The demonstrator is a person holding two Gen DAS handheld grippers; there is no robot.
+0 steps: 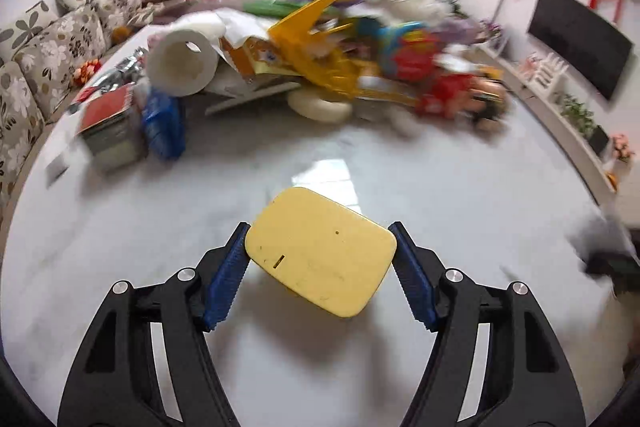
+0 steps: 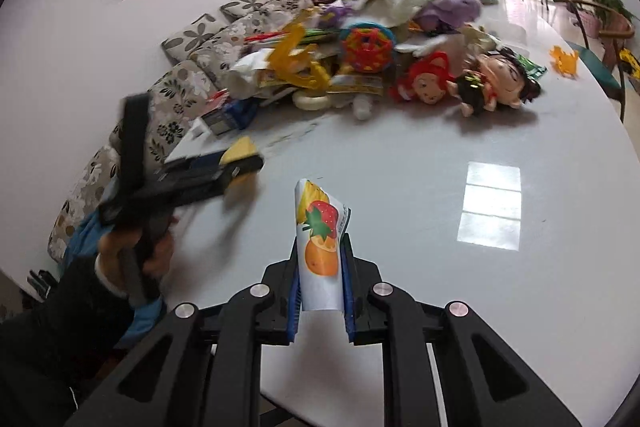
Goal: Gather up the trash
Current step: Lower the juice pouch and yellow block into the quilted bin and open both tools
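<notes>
My left gripper (image 1: 320, 247) is shut on a yellow sponge-like block (image 1: 320, 251), held a little above the white marble table (image 1: 440, 187). It also shows in the right wrist view (image 2: 240, 157) at the left, blurred, with the yellow block (image 2: 239, 149) between its jaws. My right gripper (image 2: 320, 259) is shut on a white wrapper printed with fruit (image 2: 320, 239), held upright above the table (image 2: 440, 259).
A big pile of toys, paper rolls and packaging (image 1: 320, 51) covers the far half of the table, with plush dolls (image 2: 460, 83) at its right end. A floral sofa (image 1: 44, 67) lines the left wall. A TV (image 1: 580, 43) hangs on the right wall.
</notes>
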